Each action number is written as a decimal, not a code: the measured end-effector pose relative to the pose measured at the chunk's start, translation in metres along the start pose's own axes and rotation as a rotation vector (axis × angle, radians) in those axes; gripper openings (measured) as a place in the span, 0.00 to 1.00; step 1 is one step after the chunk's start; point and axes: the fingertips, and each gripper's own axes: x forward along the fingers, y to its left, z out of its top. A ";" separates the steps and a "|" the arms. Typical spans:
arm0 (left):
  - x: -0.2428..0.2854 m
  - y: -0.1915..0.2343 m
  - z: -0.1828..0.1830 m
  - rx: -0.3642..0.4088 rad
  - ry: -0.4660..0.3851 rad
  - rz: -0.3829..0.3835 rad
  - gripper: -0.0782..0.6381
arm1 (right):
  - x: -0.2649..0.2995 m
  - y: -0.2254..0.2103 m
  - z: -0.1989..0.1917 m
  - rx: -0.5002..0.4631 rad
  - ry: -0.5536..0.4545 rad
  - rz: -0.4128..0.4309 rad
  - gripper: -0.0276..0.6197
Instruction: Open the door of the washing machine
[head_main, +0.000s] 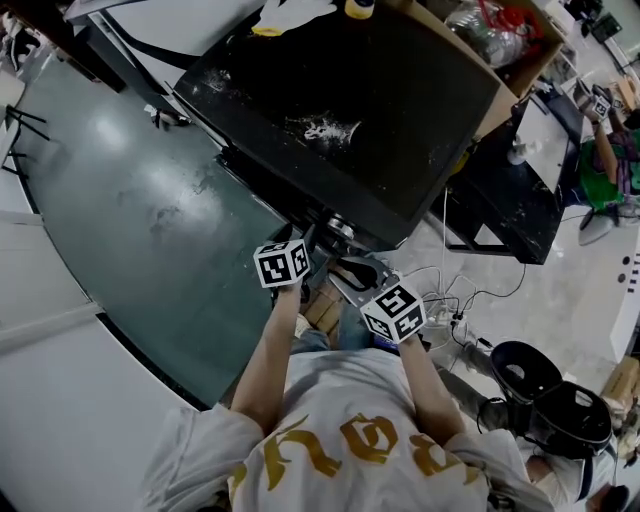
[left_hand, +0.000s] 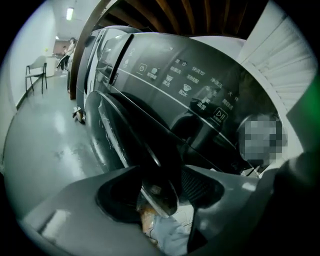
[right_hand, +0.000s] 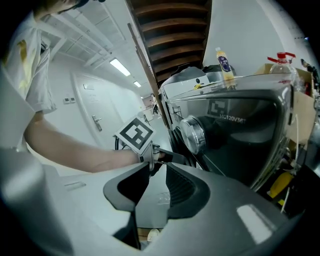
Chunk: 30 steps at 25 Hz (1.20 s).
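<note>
We see the left gripper (left_hand: 162, 172) with its fingers (left_hand: 75, 210) closed across the dark curved rim of the door (left_hand: 125, 135). The door sits on the front of the washing machine (head_main: 350, 110), just below the control panel (left_hand: 190, 85). How far the door stands off the front we cannot tell. The panel carries rows of small white icons with Chinese captions (too small for us to read) and a play/pause symbol (left_hand: 219, 116) at its near end.

The right gripper (right_hand: 158, 170) hovers just beside the left one, aimed along the machine's front. Its fingers (right_hand: 210, 200) are a little apart and pinch nothing; only a plain grey surface shows in the gap. Its view catches the left gripper's marker cube (right_hand: 135, 136) and, on the machine's upper front, a square code with print (right_hand: 235, 117) in which we make out "120". A yellow-capped bottle (right_hand: 225, 62) stands on top. The person's grey shirt (head_main: 350, 430) bears ornate gold lettering that we cannot read.
</note>
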 end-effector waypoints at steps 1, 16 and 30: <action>0.000 0.001 -0.001 0.010 0.002 0.021 0.43 | 0.000 0.001 -0.001 -0.002 0.002 0.003 0.24; 0.015 0.014 -0.010 -0.042 0.024 0.082 0.48 | 0.004 0.002 -0.001 0.001 0.011 0.000 0.22; -0.005 0.028 -0.026 -0.038 0.043 0.068 0.45 | 0.012 0.018 0.010 -0.032 -0.011 0.001 0.20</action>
